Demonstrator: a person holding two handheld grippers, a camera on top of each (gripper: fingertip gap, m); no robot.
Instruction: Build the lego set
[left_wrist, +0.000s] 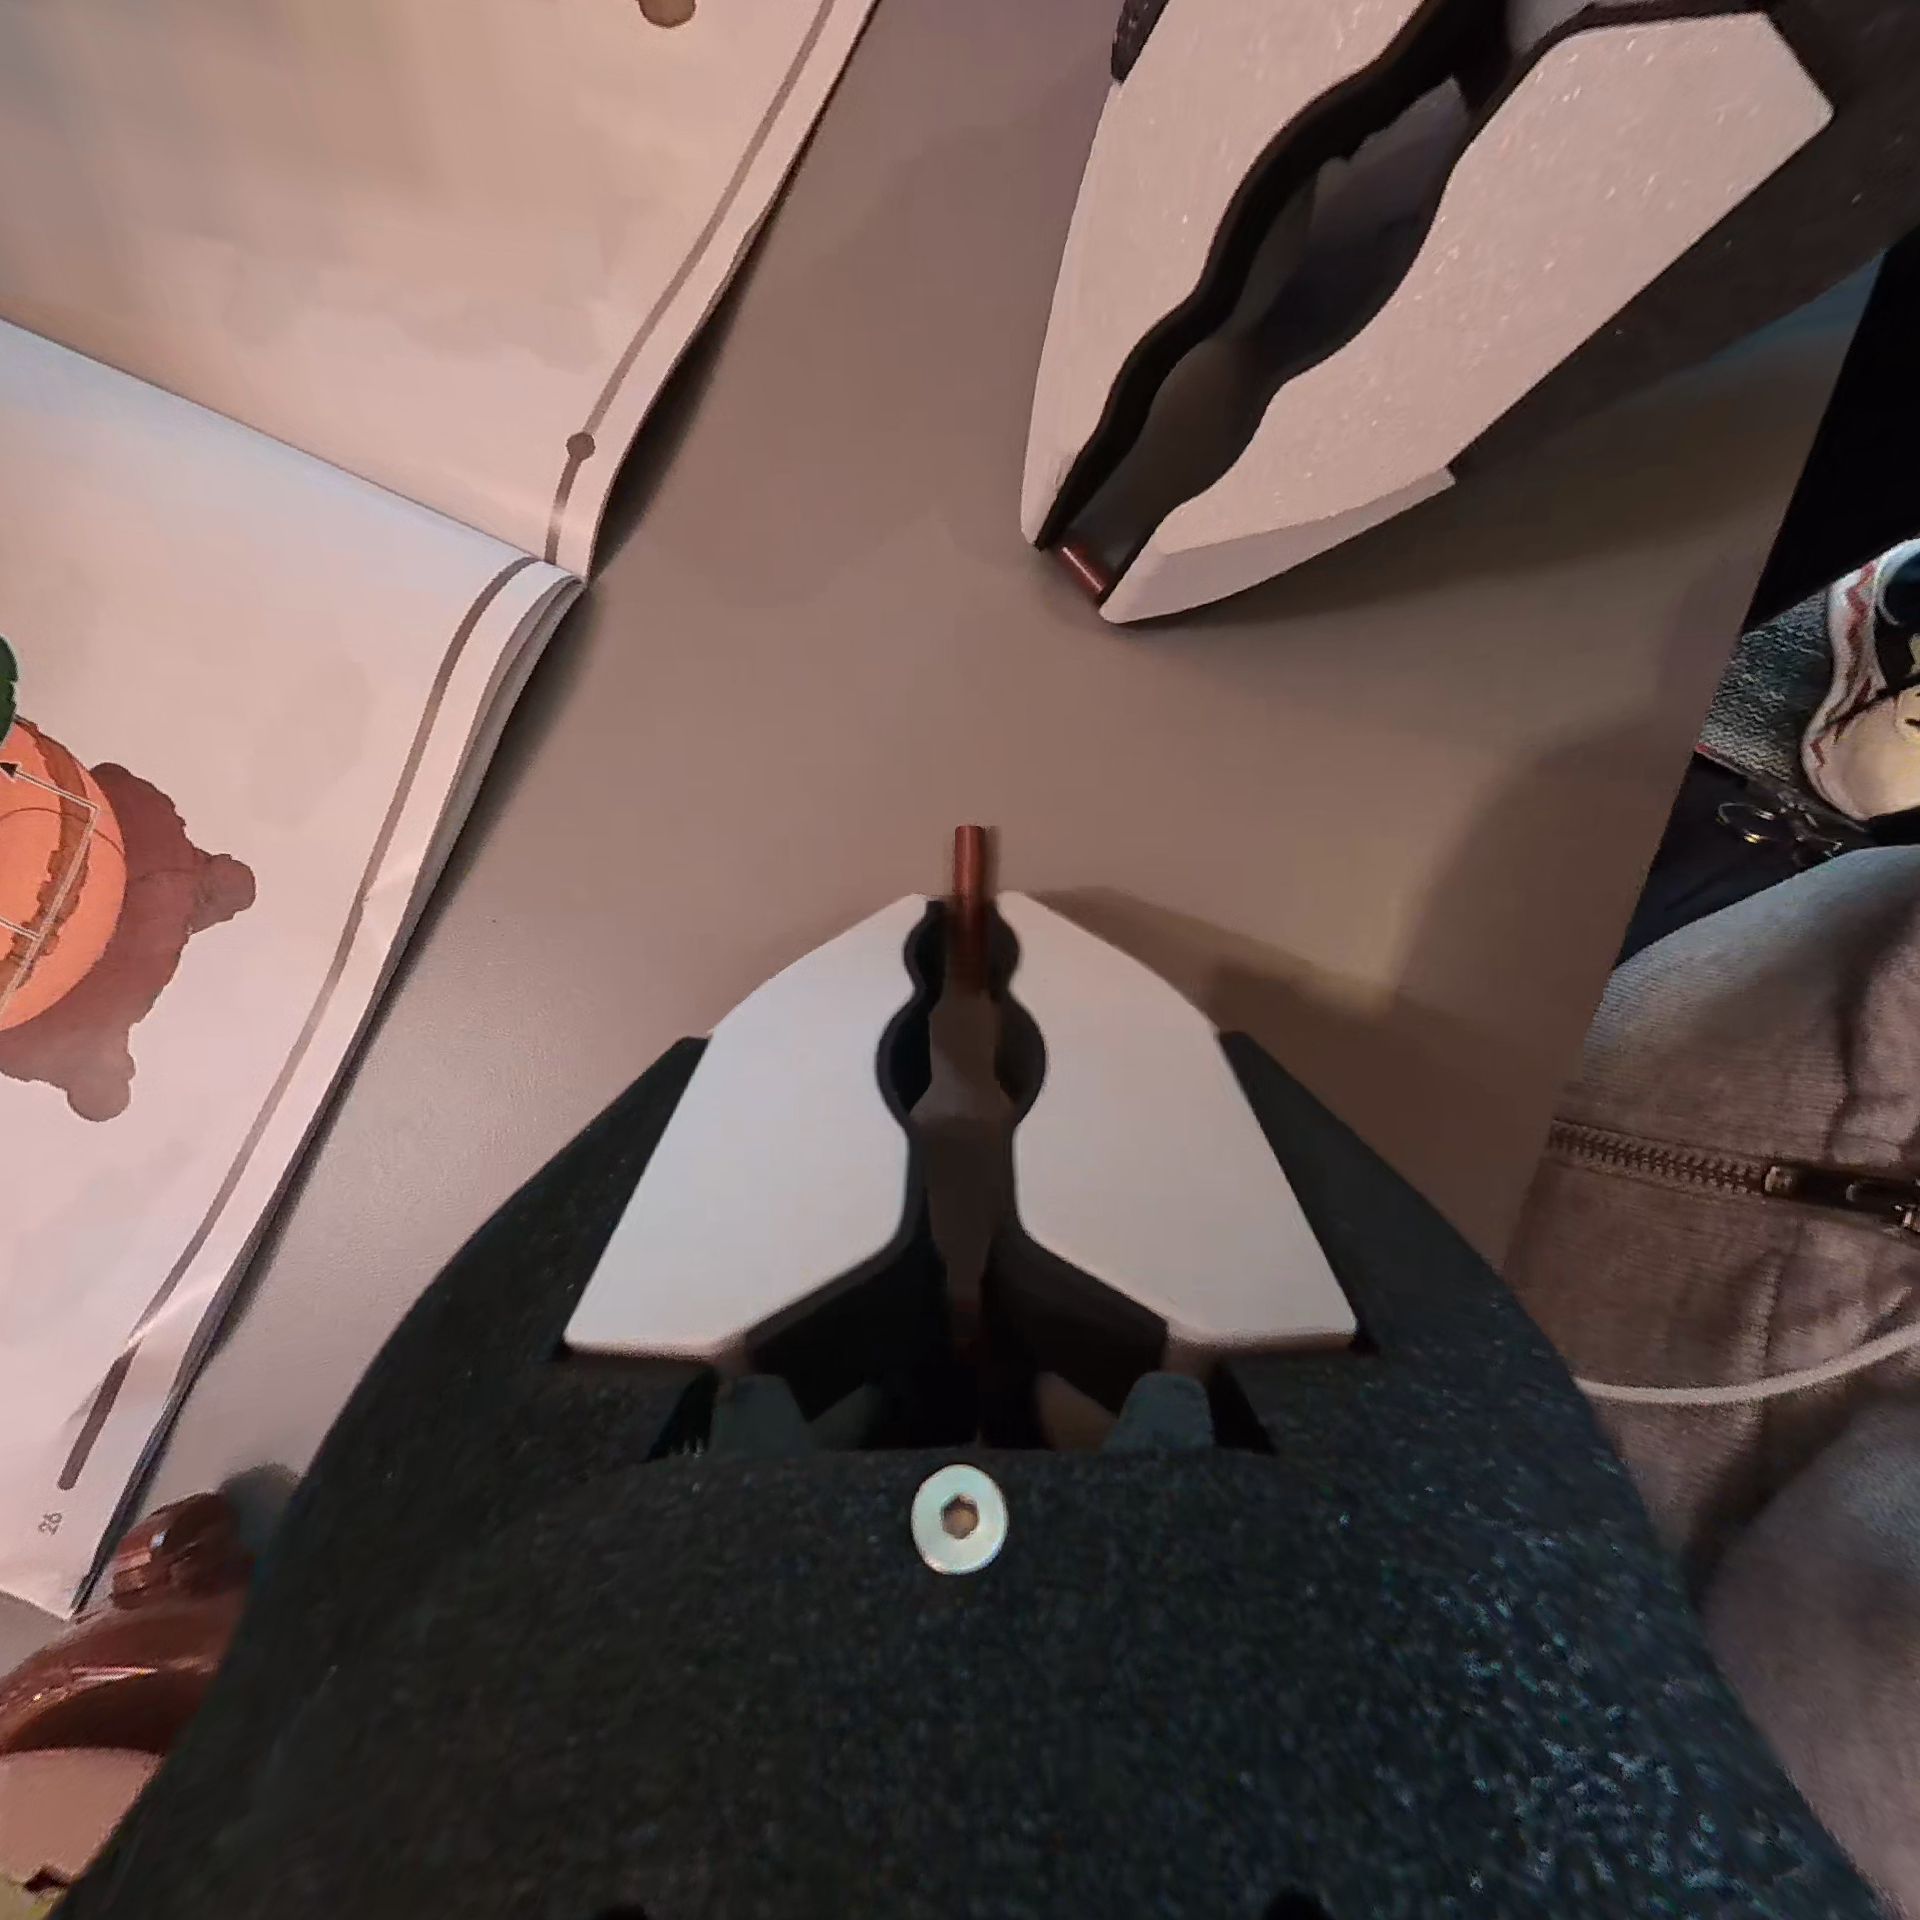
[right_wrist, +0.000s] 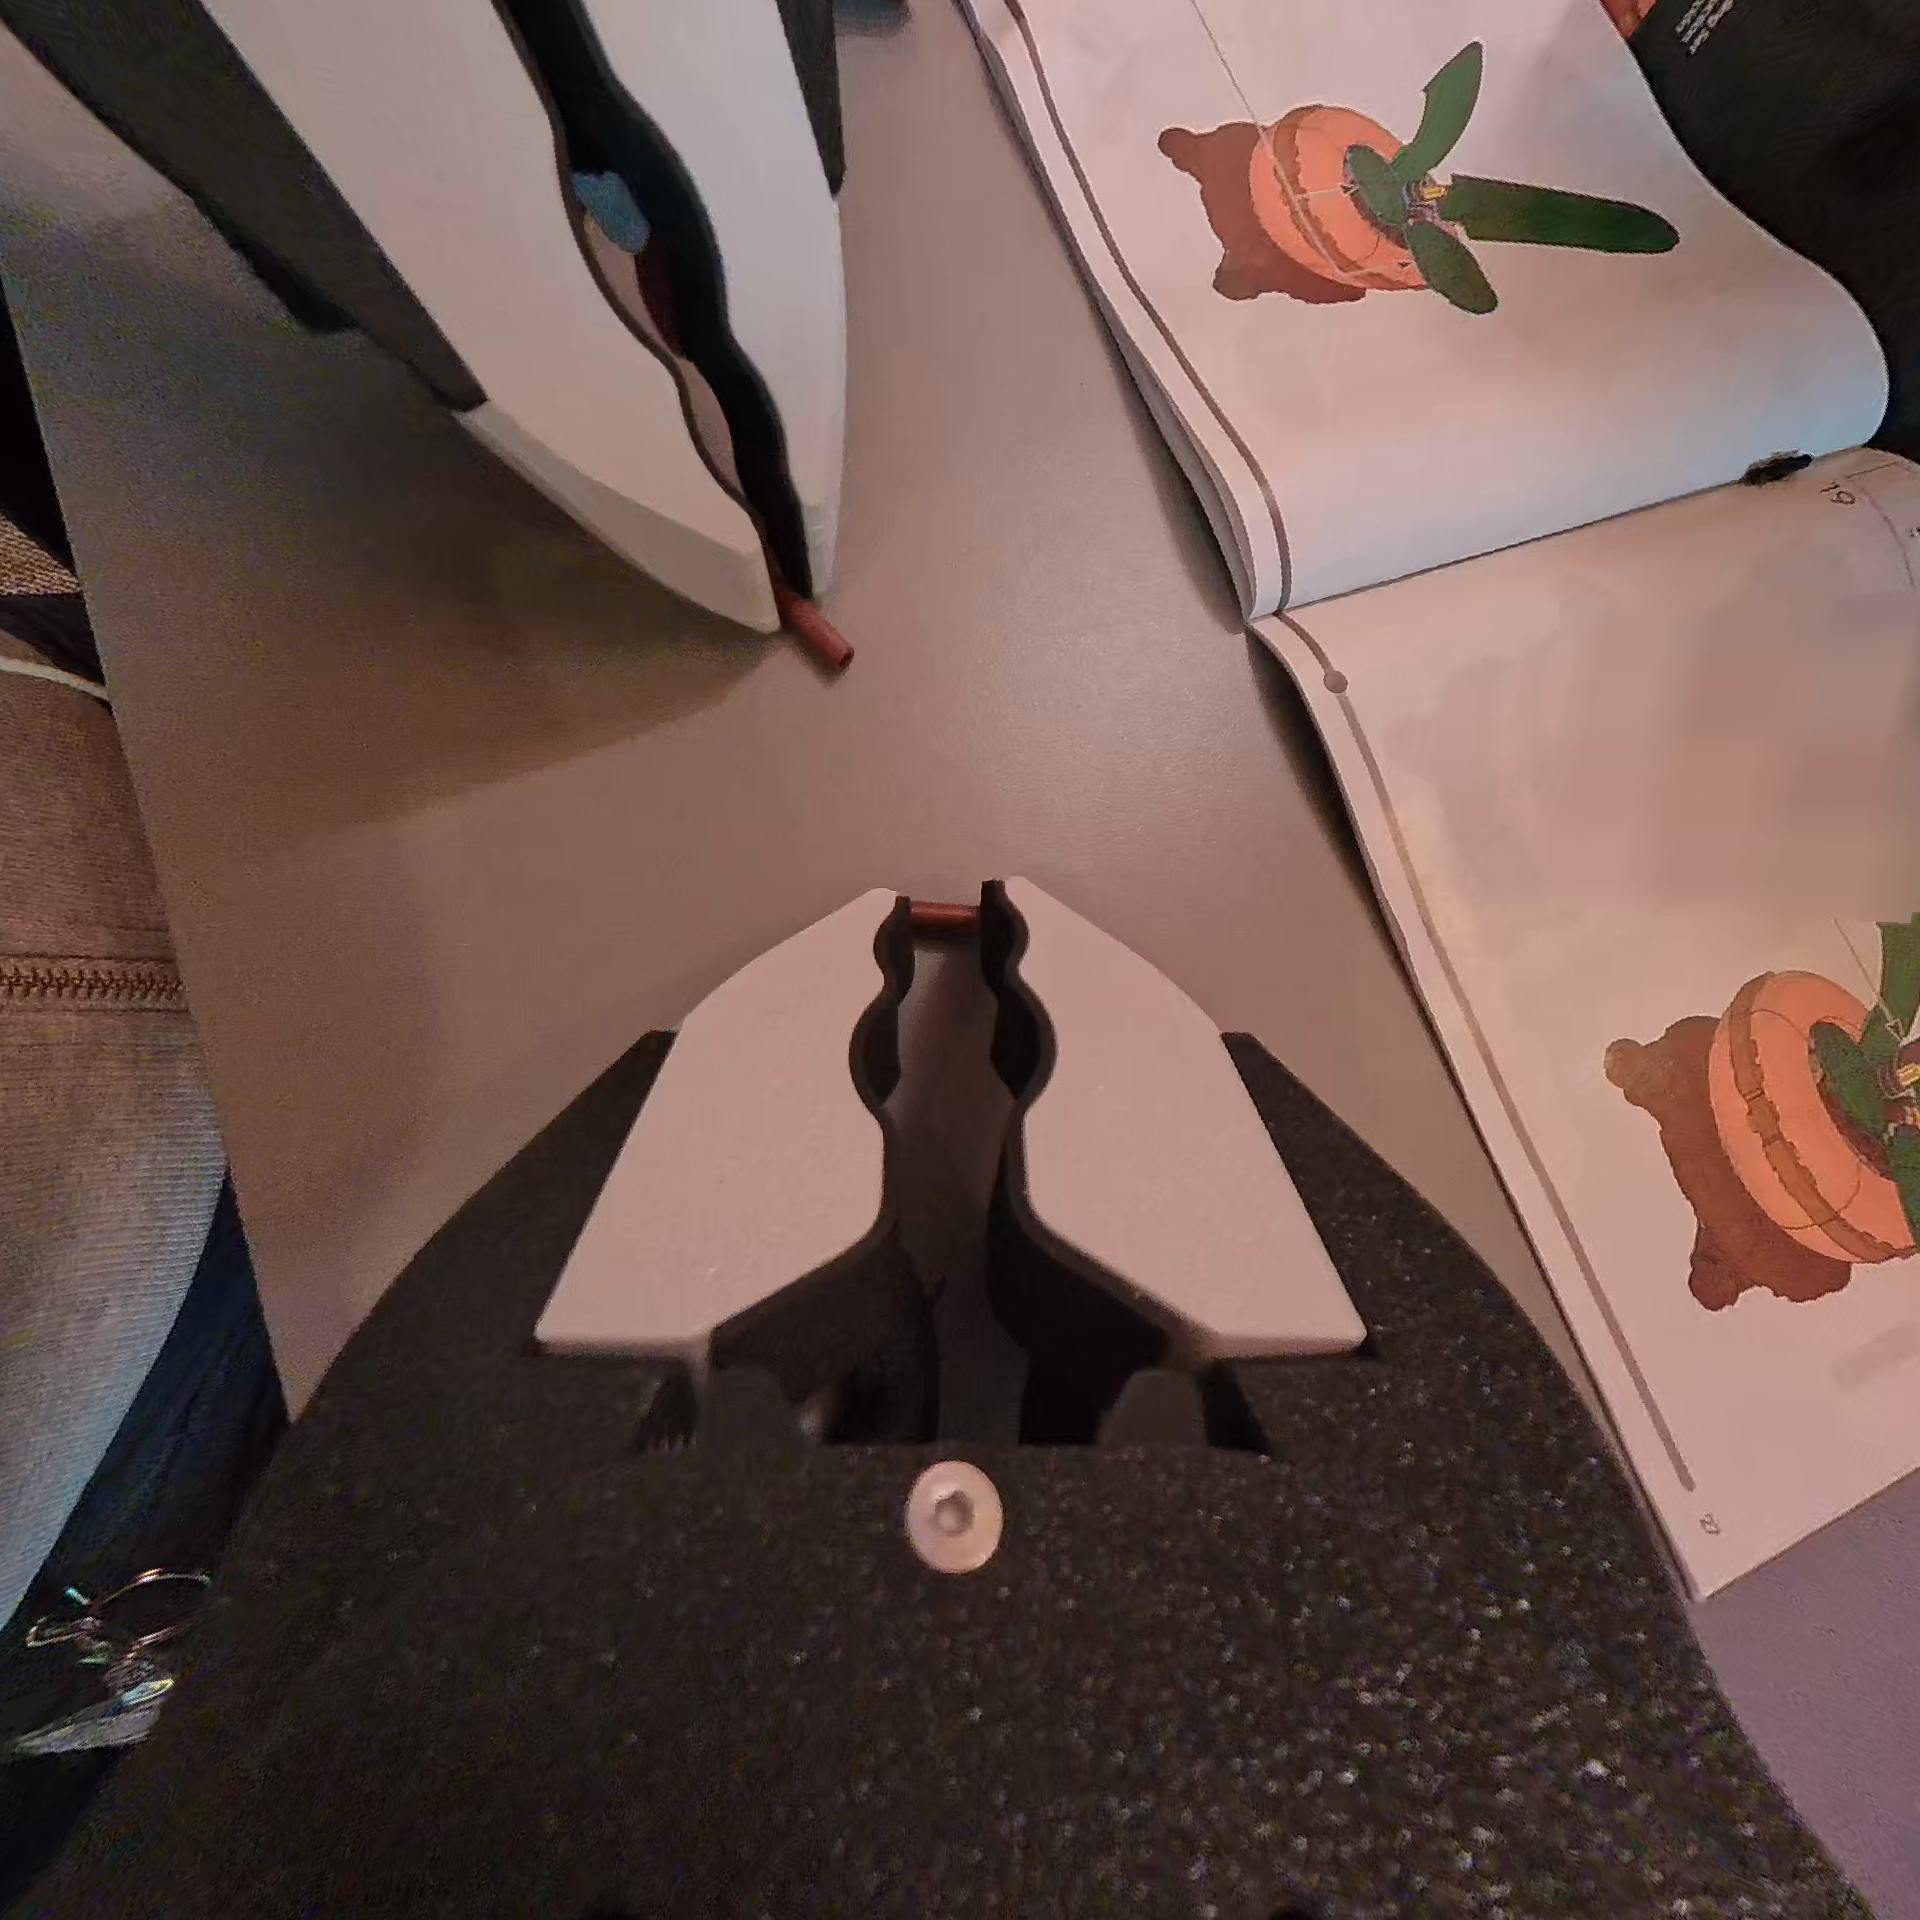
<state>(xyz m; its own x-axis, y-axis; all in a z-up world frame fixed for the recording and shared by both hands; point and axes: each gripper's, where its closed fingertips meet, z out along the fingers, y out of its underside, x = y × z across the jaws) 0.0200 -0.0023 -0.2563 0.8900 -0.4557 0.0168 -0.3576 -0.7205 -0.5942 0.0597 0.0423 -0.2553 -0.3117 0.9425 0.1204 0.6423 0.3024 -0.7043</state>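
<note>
My left gripper (left_wrist: 975, 902) is shut on a thin reddish-brown rod (left_wrist: 972, 883) that sticks out forward past its tips. It also shows in the right wrist view (right_wrist: 795, 608), at the upper left, with the rod (right_wrist: 821, 639) poking out. My right gripper (right_wrist: 945, 906) is shut on a short reddish-brown tube (right_wrist: 943, 914) held crosswise between its tips. It shows in the left wrist view (left_wrist: 1086, 574) at the upper right, with the tube (left_wrist: 1084, 564) at its tips. Both grippers hover above the grey table (left_wrist: 831, 675), tips apart and pointing toward each other.
An open instruction booklet (right_wrist: 1455, 499) with pictures of a potted plant lies beside the grippers, and shows in the left wrist view (left_wrist: 260, 727). A brown lego part (left_wrist: 125, 1652) sits at that view's lower left. A person's grey zipped jacket (left_wrist: 1714, 1247) and a shoe (left_wrist: 1870, 717) are past the table edge. The tips of one gripper are about 7 cm away from the tips of the other.
</note>
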